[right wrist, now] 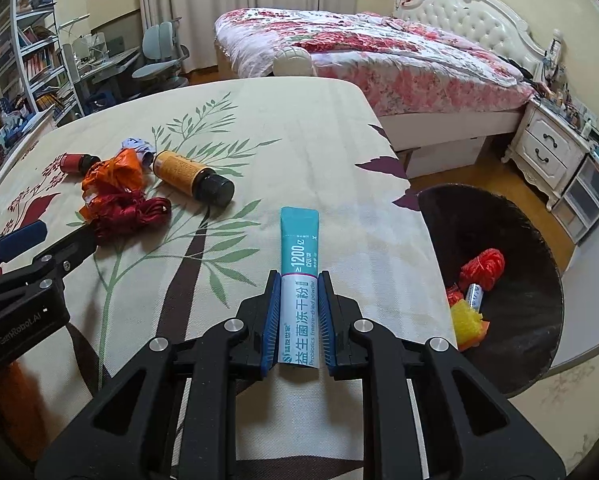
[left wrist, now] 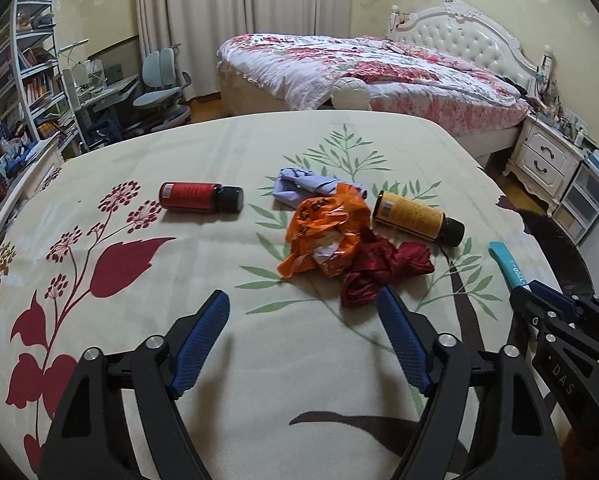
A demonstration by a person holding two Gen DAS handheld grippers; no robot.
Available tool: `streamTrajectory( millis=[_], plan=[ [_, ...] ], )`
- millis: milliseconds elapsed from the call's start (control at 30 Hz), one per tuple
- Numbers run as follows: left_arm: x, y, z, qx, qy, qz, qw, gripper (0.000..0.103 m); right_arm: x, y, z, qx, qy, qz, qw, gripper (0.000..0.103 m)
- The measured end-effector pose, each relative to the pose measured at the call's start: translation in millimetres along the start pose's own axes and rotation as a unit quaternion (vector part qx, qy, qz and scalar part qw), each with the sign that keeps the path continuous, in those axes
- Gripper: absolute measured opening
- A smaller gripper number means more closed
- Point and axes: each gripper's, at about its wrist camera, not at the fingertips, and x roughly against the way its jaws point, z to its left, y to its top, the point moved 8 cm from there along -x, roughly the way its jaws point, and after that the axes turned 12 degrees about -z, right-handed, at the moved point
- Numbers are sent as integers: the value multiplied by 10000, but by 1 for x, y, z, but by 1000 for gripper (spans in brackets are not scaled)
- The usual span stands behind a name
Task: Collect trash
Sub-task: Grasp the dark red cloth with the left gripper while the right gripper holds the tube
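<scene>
I see a teal-and-white powder sachet (right wrist: 299, 288) pinched lengthwise; on the counter (right wrist: 299, 152) lie a red bottle (left wrist: 200, 197), yellow bottle (left wrist: 417, 218), orange wrapper (left wrist: 325, 232), red ribbon (left wrist: 379, 270).

A bedroom: a bed (left wrist: 379, 68) with a floral quilt and tufted white headboard (left wrist: 463, 38), cream curtains (left wrist: 203, 12), a bookshelf (left wrist: 23, 68), a grey desk chair (left wrist: 161, 80), a white nightstand (left wrist: 543, 160), wooden floor (right wrist: 495, 176).

Left gripper (left wrist: 303, 300), right gripper (right wrist: 298, 280): black frames, blue ribbed pads, silver screws.
</scene>
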Motion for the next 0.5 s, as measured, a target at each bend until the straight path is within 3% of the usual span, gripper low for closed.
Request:
streamTrajectory(
  millis=[200, 333, 500],
  plan=[
    [-12, -3, -21, -83, -277, 223, 9993, 51, 0, -1, -7, -123, 53, -7, 9999, 19],
    [-9, -7, -28, -274, -310, 205, 9989, 23, -1, -1, -7, -142, 89, -25, 9999, 19],
    [-1, -10, -27, -109, -471, 183, 9987, 16, 1, -1, -9, -195, 127, -39, 9997, 19]
  ],
)
